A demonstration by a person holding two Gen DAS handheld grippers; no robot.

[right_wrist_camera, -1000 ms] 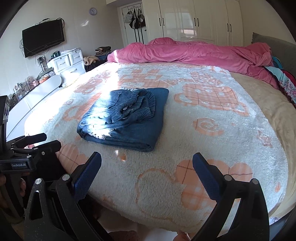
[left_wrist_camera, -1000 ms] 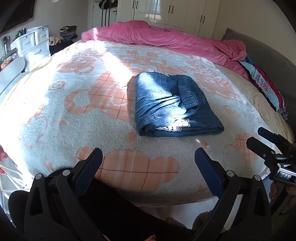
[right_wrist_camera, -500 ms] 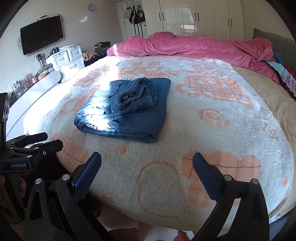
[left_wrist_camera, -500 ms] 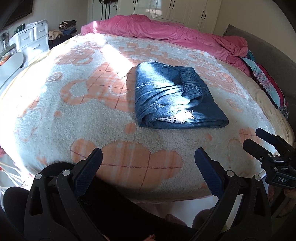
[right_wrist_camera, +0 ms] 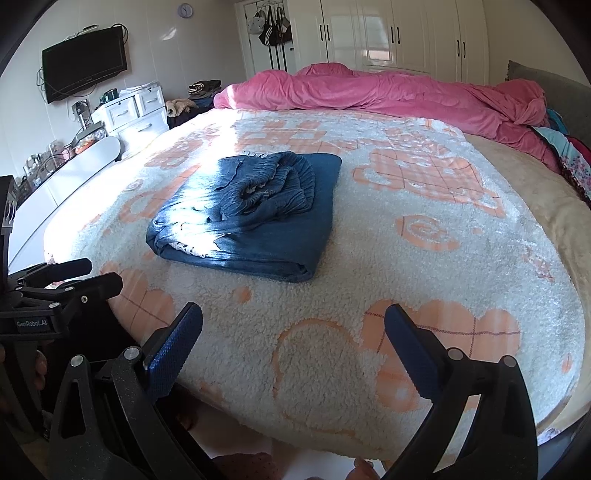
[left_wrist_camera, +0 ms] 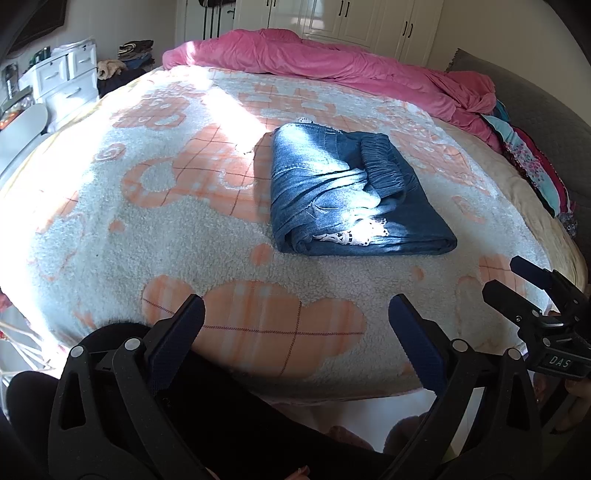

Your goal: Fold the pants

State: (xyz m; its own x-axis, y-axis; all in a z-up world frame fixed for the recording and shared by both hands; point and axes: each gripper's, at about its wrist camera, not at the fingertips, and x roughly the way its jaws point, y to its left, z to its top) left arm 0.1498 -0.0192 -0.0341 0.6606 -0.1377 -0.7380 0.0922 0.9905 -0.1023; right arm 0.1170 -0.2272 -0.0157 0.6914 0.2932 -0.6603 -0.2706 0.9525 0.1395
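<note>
Sunlight falls across a wide bed (left_wrist_camera: 110,229) covered by a white fleece blanket with orange checked shapes (right_wrist_camera: 424,236), with a rumpled pink duvet (left_wrist_camera: 332,66) heaped along its far edge and white wardrobe doors (right_wrist_camera: 406,33) behind. Your folded pants (left_wrist_camera: 347,192), blue denim with a strip of white lace showing at the near fold, lie flat on the blanket near the middle of the bed, gathered waistband uppermost, touched by neither tool. You hold the left gripper (left_wrist_camera: 295,332) at the near edge of the bed, its blue-padded fingers (left_wrist_camera: 177,332) spread wide with nothing between them, well apart from the pants. The right gripper (right_wrist_camera: 293,339) sits likewise at the near edge, jaws wide and empty, pads over the blanket's border; from its view the pants lie ahead and to the left. Each tool shows at the margin of the other's camera, the right one at the right of the left view, the left one at the left of the right view. On the left wall hangs a dark television (right_wrist_camera: 85,62) above a white chest of drawers (right_wrist_camera: 133,110), with a round clock (right_wrist_camera: 184,9) high up. Patterned bedding (left_wrist_camera: 532,166) trails along the bed's right side.
</note>
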